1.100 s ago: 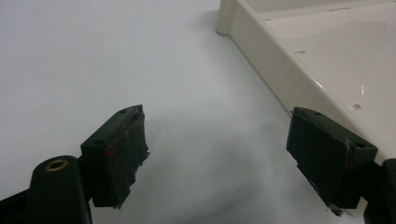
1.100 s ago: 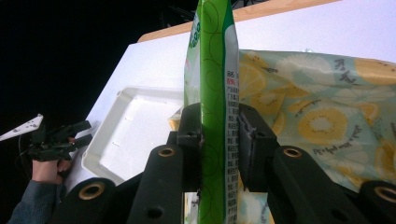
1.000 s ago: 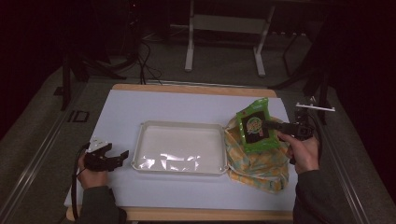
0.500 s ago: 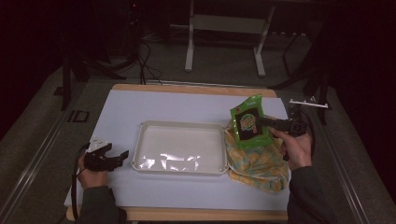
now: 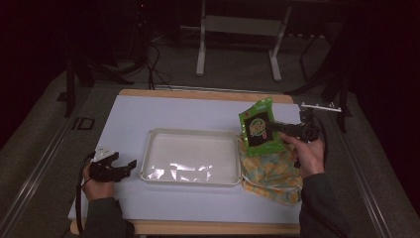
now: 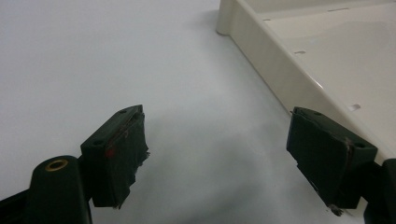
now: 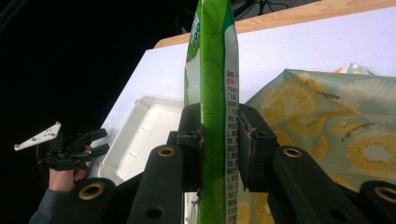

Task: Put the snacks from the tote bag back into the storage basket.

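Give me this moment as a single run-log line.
right gripper: shut on green snack packet, held above fruit-print bag | left gripper: open, beside white tray | tray: nothing in it

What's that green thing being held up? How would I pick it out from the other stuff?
Start at the cream tray in the middle of the white table. Just past its right end, above a lemon-print bag, the right claw pinches a flat packet by its edge. It alone is bright green with a round logo, and it is off the table.
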